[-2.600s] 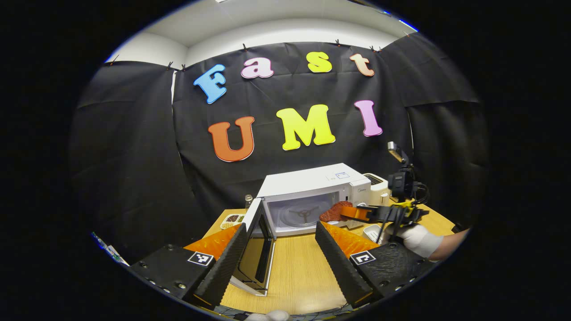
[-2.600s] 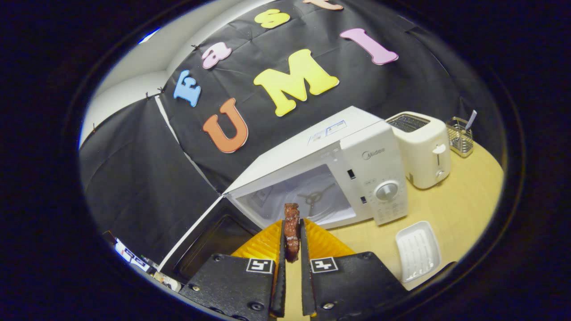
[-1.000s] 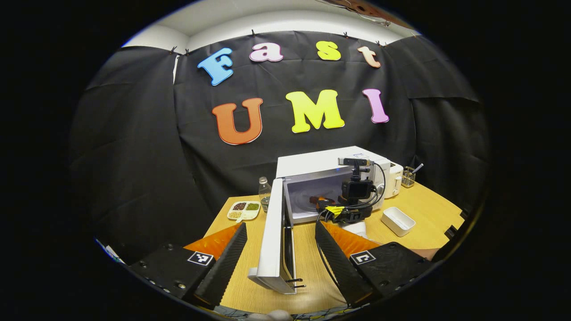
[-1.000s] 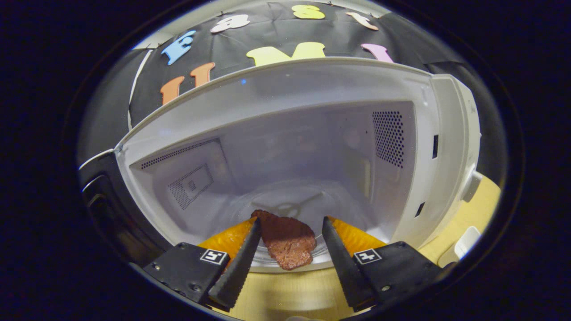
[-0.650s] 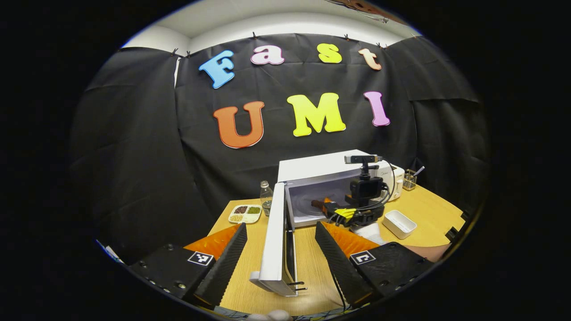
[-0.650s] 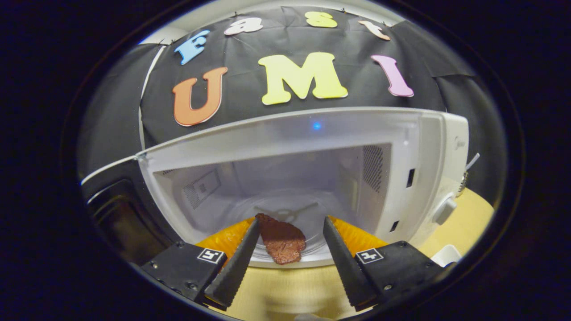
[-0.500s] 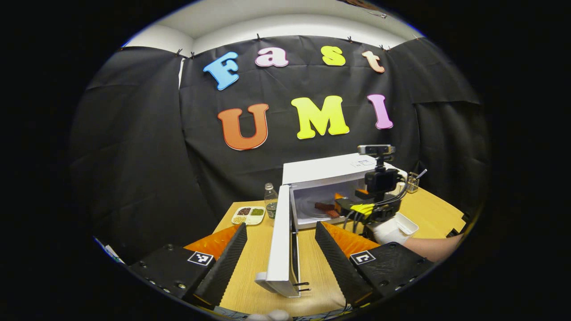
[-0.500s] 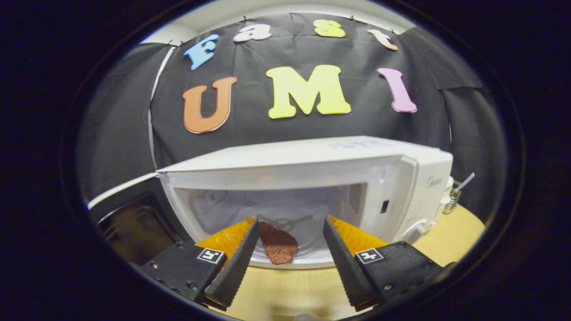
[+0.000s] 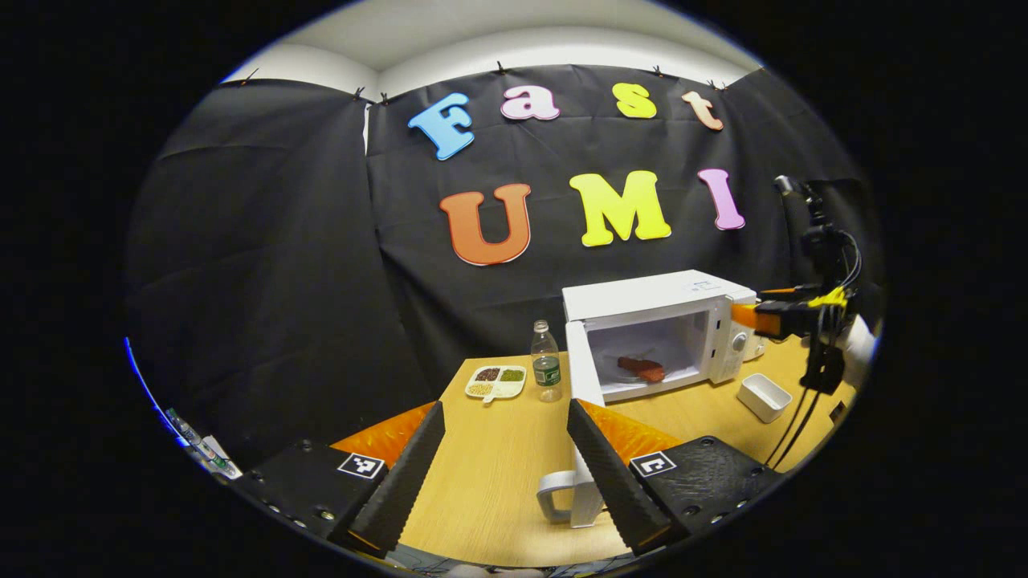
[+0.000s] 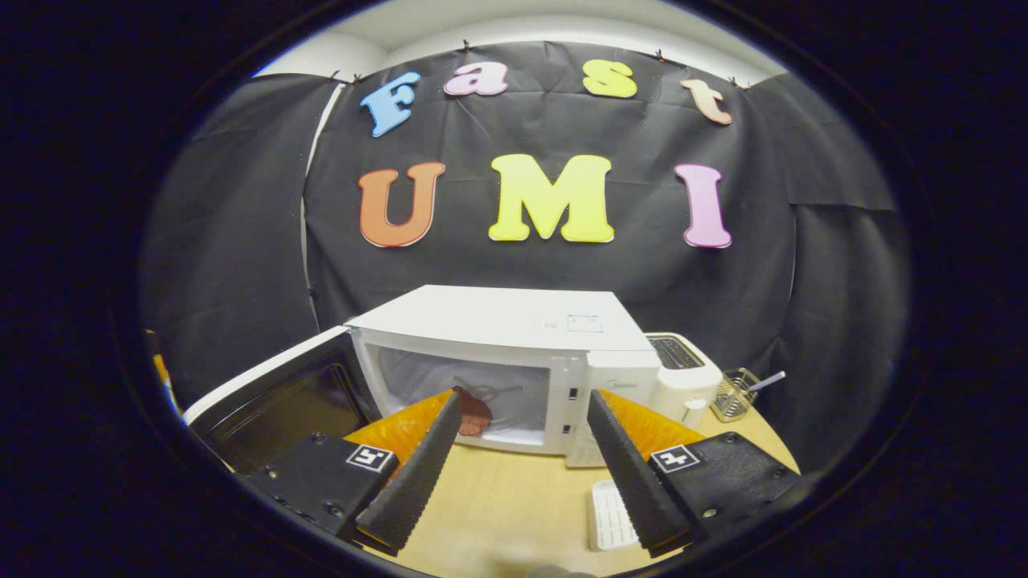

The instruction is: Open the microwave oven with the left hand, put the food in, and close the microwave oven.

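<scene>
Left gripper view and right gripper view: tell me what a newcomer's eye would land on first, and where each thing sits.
The white microwave oven stands at the back of the wooden table with its door swung wide open, and a reddish-brown piece of food lies inside on the turntable. In the left gripper view the right gripper hangs off beside the oven's control panel, while the left gripper is spread open near the door handle.

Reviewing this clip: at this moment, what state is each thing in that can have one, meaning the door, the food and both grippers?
Microwave door: open, swung wide.
Food: lying inside the microwave, released.
Left gripper: open, empty.
Right gripper: open, empty, clear of the microwave.
Bottle: upright, capped.
White tray: on the table, appears empty.
</scene>
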A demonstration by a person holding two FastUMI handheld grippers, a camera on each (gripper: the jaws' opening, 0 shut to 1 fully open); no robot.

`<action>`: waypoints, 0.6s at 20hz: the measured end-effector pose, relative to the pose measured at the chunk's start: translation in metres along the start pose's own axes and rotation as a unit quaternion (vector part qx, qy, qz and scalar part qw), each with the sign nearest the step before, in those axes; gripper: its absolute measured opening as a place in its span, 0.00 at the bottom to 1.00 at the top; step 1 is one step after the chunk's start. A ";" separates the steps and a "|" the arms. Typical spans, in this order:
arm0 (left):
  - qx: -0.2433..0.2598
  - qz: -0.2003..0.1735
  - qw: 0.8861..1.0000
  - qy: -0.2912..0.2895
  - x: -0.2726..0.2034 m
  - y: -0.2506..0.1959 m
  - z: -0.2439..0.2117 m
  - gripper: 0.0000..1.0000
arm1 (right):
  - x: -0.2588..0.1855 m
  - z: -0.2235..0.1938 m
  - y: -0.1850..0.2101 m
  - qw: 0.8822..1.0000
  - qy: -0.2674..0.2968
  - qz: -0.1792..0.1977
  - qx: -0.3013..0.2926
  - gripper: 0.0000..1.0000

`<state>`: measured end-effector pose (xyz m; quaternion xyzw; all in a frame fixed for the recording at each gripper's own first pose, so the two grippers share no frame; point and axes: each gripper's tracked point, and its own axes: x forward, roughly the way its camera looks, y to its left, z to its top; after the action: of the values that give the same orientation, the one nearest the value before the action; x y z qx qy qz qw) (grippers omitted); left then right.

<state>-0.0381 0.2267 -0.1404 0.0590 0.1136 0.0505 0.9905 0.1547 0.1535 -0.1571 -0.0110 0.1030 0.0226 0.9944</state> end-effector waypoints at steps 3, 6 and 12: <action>-0.002 0.010 1.000 0.008 0.001 0.013 -0.018 0.87 | -0.035 -0.001 -0.029 1.000 0.015 -0.014 -0.017 0.94; 0.004 0.016 1.000 0.015 -0.001 0.015 -0.040 0.55 | -0.064 -0.001 -0.050 0.999 0.024 -0.023 -0.023 1.00; -0.009 0.009 0.999 0.052 0.000 0.005 -0.098 0.00 | -0.098 -0.004 -0.068 0.999 0.036 -0.022 -0.033 1.00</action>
<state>-0.0607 0.2416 -0.2349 0.0479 0.1643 0.0631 0.9832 0.0615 0.0815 -0.1399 -0.0467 0.1381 0.0032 0.9893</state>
